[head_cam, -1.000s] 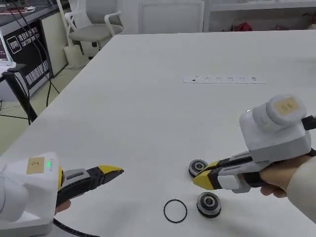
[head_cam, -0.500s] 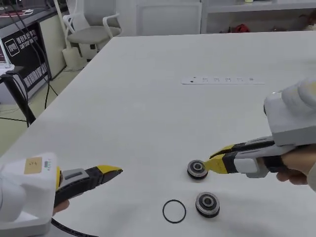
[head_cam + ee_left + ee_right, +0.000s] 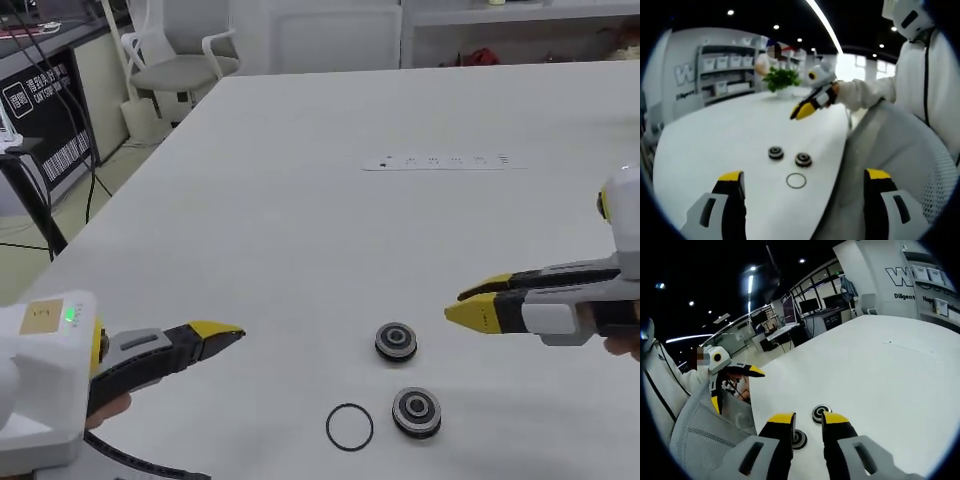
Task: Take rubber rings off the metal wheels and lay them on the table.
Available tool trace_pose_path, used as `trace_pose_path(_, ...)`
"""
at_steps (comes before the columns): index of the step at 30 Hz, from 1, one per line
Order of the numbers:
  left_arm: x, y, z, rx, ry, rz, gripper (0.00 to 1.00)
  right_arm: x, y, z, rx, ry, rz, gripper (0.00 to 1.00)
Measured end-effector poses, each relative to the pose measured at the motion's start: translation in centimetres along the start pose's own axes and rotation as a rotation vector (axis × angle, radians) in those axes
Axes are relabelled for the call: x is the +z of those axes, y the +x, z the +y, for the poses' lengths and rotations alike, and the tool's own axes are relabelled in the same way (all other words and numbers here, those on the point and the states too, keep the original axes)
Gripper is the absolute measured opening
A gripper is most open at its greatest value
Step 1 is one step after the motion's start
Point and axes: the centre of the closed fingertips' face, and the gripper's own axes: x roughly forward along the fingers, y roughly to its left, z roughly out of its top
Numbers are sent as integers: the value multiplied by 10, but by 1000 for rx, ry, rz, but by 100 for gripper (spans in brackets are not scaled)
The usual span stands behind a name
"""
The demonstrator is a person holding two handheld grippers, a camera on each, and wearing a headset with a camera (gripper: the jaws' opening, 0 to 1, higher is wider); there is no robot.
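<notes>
Two small metal wheels with dark rims lie on the white table: one [image 3: 396, 341] farther off, one [image 3: 416, 411] nearer the front edge. A loose black rubber ring [image 3: 349, 427] lies flat just left of the nearer wheel. My right gripper [image 3: 470, 300] hovers right of the far wheel, clear of it, its jaws a narrow gap apart with nothing between. In the right gripper view the far wheel [image 3: 821, 412] shows through that gap. My left gripper [image 3: 215, 332] hangs over the table's front left, wide open and empty. Both wheels [image 3: 775, 152] [image 3: 803, 159] and the ring [image 3: 796, 180] lie ahead of it.
A white power strip [image 3: 441, 161] lies flat farther back on the table [image 3: 300, 200]. An office chair [image 3: 185, 55] and a dark stand with cables [image 3: 40, 120] are off the table's far left. The person's white-sleeved arm holds the right gripper [image 3: 805, 110].
My right gripper has pulled up and to the right, away from the two wheels it was touching. The wheels, ring and left gripper stay put; the camera has drifted slightly.
</notes>
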Motion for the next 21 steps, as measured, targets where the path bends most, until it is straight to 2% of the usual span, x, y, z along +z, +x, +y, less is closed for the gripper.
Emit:
trace_pose_path(5, 14, -1, -4, -12, 31, 10, 100, -5, -3, -1, -1, 14, -3, 18)
trace_pose_path(9, 24, 2, -6, -17, 98, 57, 100, -10, -3, -2, 1, 16, 6, 18)
trace_pose_path(10, 24, 2, -4, -4, 101, 75, 98, -11, -4, -2, 1, 16, 8, 18)
trace_pose_path(11, 23, 2, 2, 19, 91, 111, 97, -11, -4, -2, -1, 15, 9, 17)
trace_pose_path(20, 56, 4, 3, 1, 143, 82, 95, -14, -5, -4, 0, 22, 6, 17)
trace_pose_path(21, 63, 5, 5, 8, 147, 76, 94, -14, -5, -3, 2, 22, 7, 17)
